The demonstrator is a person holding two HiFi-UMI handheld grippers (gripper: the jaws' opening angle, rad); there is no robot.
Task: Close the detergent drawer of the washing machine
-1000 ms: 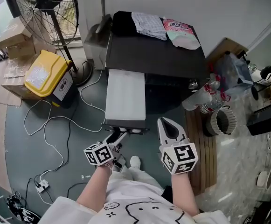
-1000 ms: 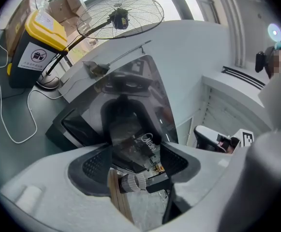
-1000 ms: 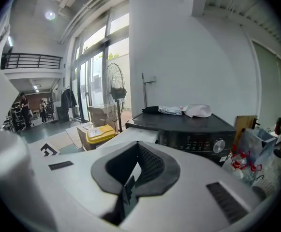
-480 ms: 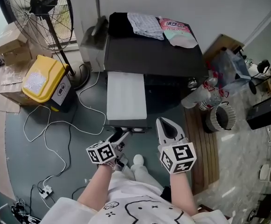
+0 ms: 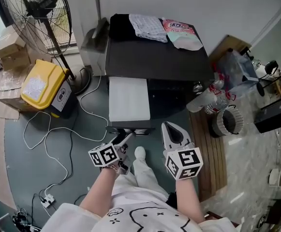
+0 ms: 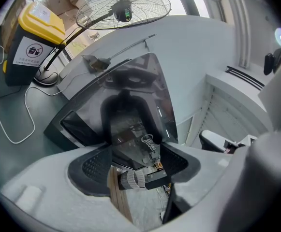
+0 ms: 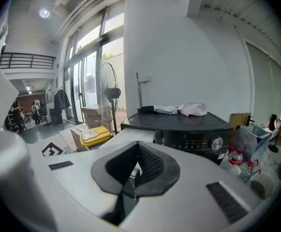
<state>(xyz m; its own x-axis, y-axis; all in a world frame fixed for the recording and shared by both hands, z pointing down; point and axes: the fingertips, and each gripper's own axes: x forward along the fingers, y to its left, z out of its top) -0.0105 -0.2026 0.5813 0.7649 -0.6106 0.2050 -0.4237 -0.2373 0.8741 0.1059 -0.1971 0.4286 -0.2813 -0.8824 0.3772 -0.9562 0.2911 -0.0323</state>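
Note:
The black washing machine (image 5: pixel 155 57) stands ahead of me, and its white detergent drawer (image 5: pixel 129 100) is pulled far out toward me. The drawer ends in a glossy dark front panel (image 5: pixel 130 130). My left gripper (image 5: pixel 125 139) sits right at that panel with its jaws wide open. In the left gripper view the panel (image 6: pixel 130 115) fills the space just ahead of the left gripper (image 6: pixel 133 166); I cannot tell whether they touch. My right gripper (image 5: pixel 173 129) hangs to the right of the drawer, shut and holding nothing. In the right gripper view the right gripper (image 7: pixel 136 170) points at the machine's control panel (image 7: pixel 193 139).
Clothes (image 5: pixel 150 25) lie on the machine's top. A standing fan (image 5: pixel 34 13), a yellow bin (image 5: pixel 41 83) and loose cables (image 5: pixel 58 129) are on the floor at the left. Plastic bottles (image 5: pixel 210 100), a grey ribbed roll (image 5: pixel 227 122) and a wooden board (image 5: pixel 205 144) are at the right.
My left gripper has edged a little toward the drawer's front panel. The right gripper has stayed put, and the drawer stands out about as far as before.

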